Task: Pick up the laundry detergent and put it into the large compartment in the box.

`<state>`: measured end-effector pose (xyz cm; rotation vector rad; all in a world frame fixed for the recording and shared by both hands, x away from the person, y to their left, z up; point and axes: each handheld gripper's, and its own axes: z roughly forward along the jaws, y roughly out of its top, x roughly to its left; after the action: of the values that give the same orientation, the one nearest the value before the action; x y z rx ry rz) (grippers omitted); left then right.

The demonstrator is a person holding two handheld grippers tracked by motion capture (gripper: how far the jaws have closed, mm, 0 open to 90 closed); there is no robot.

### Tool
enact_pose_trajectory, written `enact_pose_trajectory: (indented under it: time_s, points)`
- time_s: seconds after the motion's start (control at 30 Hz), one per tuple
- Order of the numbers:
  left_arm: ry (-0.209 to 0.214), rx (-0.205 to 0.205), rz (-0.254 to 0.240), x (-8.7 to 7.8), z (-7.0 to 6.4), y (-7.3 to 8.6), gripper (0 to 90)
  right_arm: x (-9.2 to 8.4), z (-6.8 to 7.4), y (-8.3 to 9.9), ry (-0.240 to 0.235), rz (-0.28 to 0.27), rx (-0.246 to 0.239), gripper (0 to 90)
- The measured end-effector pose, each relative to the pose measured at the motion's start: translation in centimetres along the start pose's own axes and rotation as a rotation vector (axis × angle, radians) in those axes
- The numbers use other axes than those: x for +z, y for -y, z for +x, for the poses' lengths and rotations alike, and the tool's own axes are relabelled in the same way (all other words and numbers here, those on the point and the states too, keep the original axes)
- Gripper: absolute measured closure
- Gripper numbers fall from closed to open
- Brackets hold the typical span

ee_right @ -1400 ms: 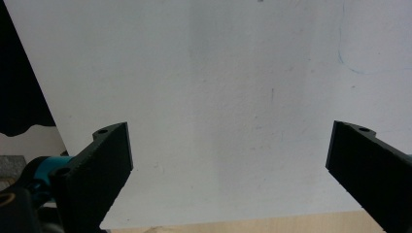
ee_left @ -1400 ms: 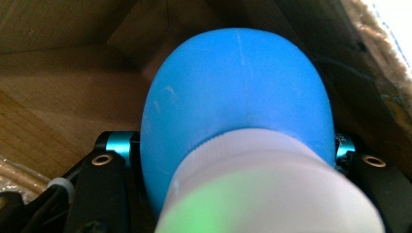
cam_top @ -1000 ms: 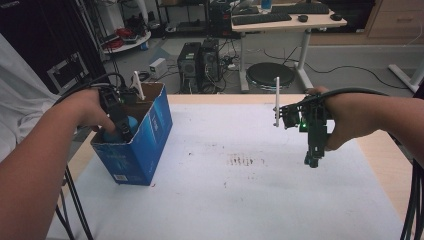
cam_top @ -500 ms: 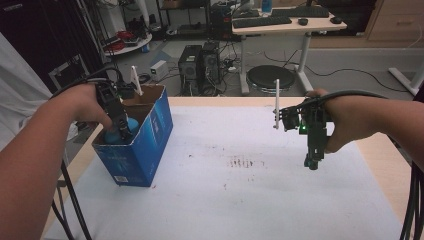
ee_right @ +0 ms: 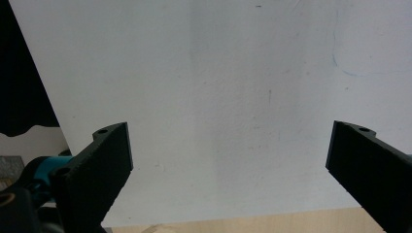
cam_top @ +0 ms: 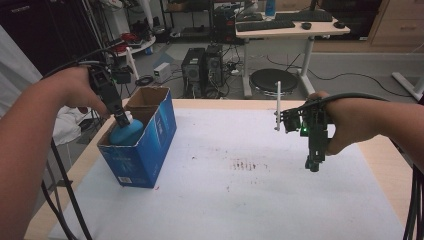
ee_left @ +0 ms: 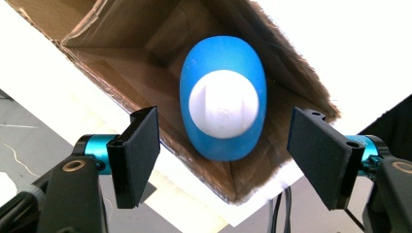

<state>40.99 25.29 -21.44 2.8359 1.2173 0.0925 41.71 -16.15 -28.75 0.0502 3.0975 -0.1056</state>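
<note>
I note the desk [cam_top: 260, 200] carries an open blue box [cam_top: 145, 150] at its left edge, with the blue bottle [ee_left: 223, 104] standing cap-up inside, evidently deposited there. My left gripper [cam_top: 121, 119] hangs above the box; its fingers [ee_left: 138, 155] have just been opening, the bottle lying below and between them, untouched. My right gripper [cam_top: 313, 165] hovers over bare desk, fingers wide, holding nothing.

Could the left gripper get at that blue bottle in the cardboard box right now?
Probably yes. The left gripper hangs right above the open cardboard box, jaws apart, and the blue bottle stands white cap up straight below with nothing over it. The box walls sit close around it, though.
</note>
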Motion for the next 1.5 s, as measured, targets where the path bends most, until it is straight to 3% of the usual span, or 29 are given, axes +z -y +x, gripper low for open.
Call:
enact_pose_trajectory:
  time_s: [0.2,0.33,0.43,0.57,0.7,1.07,1.17,1.37,1.4,1.5]
  points:
    - [0.004,0.016,0.001,-0.6,-0.6,0.0,24.9,-0.1,0.1,-0.2,-0.001,0.002,-0.004,1.9]
    - [0.012,0.054,-0.003,-0.8,-1.1,-0.2,24.0,-0.1,0.3,-0.3,-0.001,0.008,-0.002,1.9]
    - [0.008,0.061,-0.015,-0.9,-1.6,-0.4,17.9,-0.1,0.3,-0.3,0.000,0.005,-0.004,1.9]
    - [0.026,0.074,-0.033,-1.2,-2.0,-0.6,16.8,-0.1,0.3,-0.3,-0.001,0.007,0.001,1.9]
    - [0.032,0.112,-0.019,-1.6,-3.1,-1.3,14.4,-0.1,0.3,-0.3,-0.003,0.006,0.002,1.9]
    - [0.039,0.241,0.017,-0.6,-5.9,-3.3,2.0,-0.2,0.3,-0.3,-0.003,0.008,0.002,1.9]
    - [0.072,0.268,0.037,-0.1,-6.8,-3.6,1.6,-0.2,0.4,-0.2,0.001,0.009,0.006,1.9]
    - [0.088,0.340,0.076,0.6,-8.6,-4.4,1.6,-0.5,0.7,-0.1,0.003,0.004,0.008,1.9]
    - [0.078,0.379,0.078,0.9,-9.3,-4.8,1.6,-0.6,0.7,-0.1,0.004,0.003,0.009,1.9]
    - [0.094,0.442,0.076,1.6,-10.4,-5.4,1.6,-0.7,1.0,-0.3,0.007,0.000,0.010,1.9]
